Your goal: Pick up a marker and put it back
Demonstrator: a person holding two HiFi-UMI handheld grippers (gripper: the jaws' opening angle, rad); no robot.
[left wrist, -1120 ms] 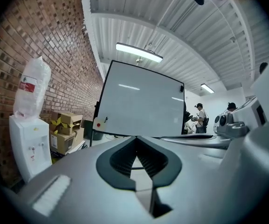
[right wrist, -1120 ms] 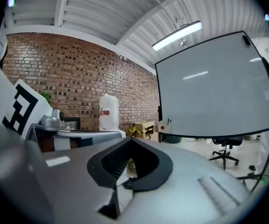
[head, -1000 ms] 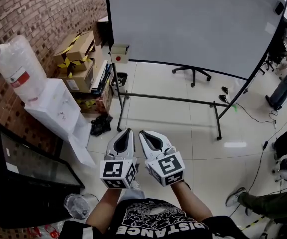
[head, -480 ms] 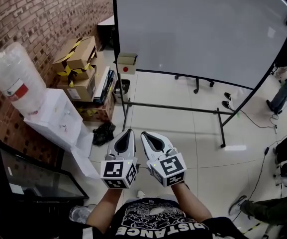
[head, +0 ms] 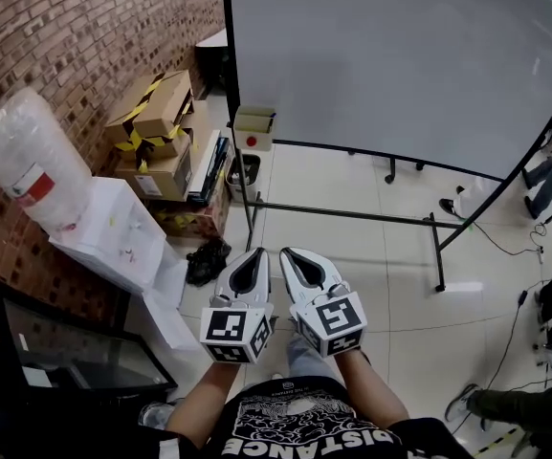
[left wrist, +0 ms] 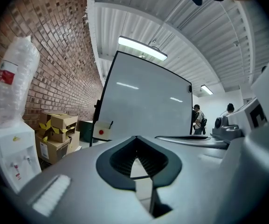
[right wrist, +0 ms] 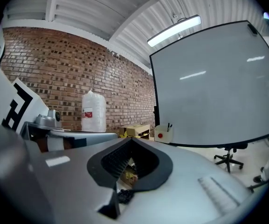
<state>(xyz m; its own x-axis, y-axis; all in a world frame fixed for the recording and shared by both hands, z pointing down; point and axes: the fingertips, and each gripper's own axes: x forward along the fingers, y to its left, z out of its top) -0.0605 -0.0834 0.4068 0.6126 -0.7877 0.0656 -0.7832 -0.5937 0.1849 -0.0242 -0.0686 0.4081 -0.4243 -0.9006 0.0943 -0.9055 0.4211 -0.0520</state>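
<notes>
A small white marker holder (head: 254,127) with a red dot hangs on the left post of the whiteboard (head: 400,65). Dark markers (right wrist: 169,126) stick up out of it; in the left gripper view one marker (left wrist: 110,124) shows above the holder (left wrist: 101,130). Both grippers are held side by side in front of the person's chest, well short of the holder and pointing toward it. My left gripper (head: 253,256) is shut and empty. My right gripper (head: 291,254) is shut and empty too.
A water dispenser with a large bottle (head: 27,165) stands against the brick wall at the left. Stacked cardboard boxes (head: 156,132) sit next to the whiteboard's foot bar (head: 352,213). A black bag (head: 207,259) lies on the floor. A dark screen (head: 65,342) is at lower left.
The holder and whiteboard have come closer and lower in the head view. Both grippers stay shut and side by side.
</notes>
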